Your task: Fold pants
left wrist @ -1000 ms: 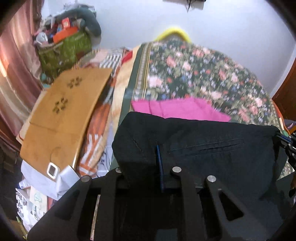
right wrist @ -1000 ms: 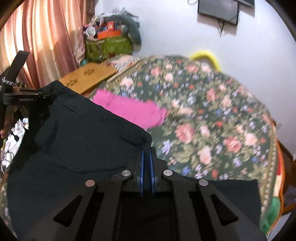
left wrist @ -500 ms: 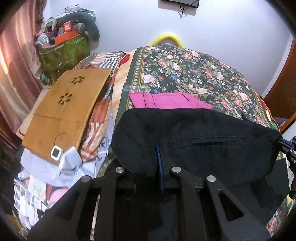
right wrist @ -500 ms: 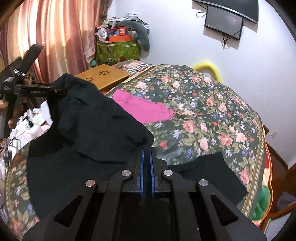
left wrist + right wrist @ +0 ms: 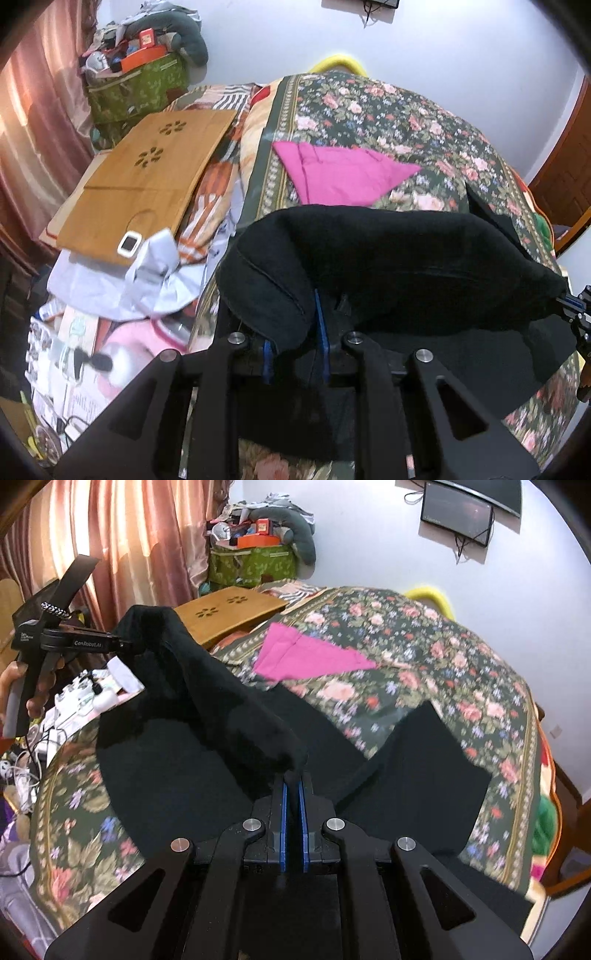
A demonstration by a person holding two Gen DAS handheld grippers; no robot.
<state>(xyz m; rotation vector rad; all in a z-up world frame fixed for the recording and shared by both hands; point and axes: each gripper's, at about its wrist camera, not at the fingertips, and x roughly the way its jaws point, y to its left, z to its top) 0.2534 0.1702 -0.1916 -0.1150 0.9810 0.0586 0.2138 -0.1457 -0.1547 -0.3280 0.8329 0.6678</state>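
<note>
The right gripper has its blue pads pressed together on a bunch of the black pants. The cloth rises in a ridge toward the left gripper, which a hand holds up at the left and which pinches the other corner. The pant legs lie on the floral bedspread, toward its right edge. A folded pink garment lies further back, near the bed's left edge.
</note>
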